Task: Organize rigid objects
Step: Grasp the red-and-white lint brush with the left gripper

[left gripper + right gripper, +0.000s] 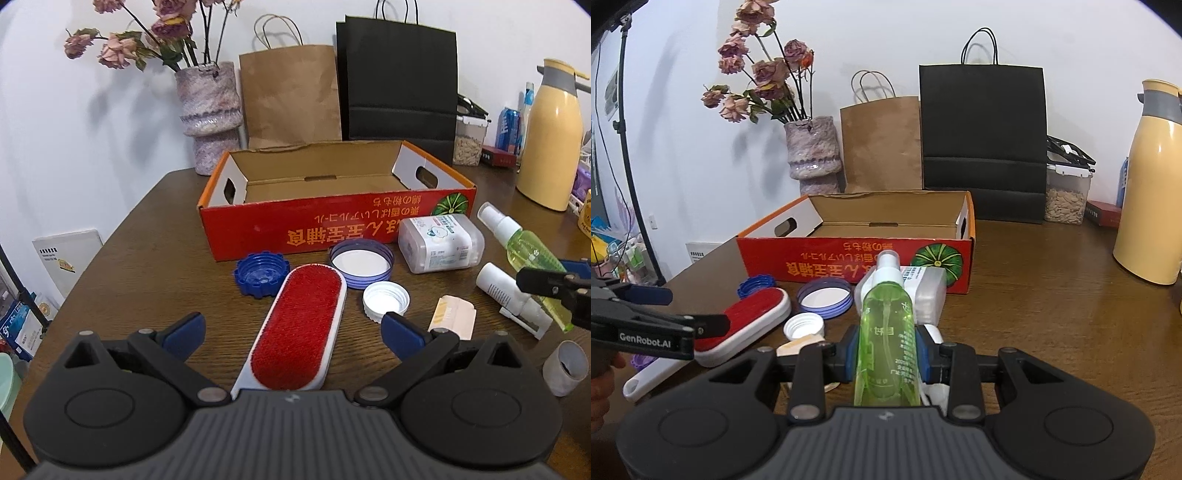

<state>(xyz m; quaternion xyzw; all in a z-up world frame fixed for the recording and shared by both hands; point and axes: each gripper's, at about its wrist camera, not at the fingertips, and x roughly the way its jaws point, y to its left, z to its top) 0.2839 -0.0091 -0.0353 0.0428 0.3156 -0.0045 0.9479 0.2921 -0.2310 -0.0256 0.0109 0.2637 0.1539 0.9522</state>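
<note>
Both wrist cameras sit low behind their jaws, looking forward and slightly down across the table [155,229], near it; both share the red box [332,218] ahead.

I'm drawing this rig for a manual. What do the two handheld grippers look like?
Both match: the left gripper and right gripper have a ribbed grey body, two round black housings, black linkage arms with silver pins, and blue finger pads. White "GenRobot.AI" lettering marks the left one's side. No cables or sleeves show.
</note>
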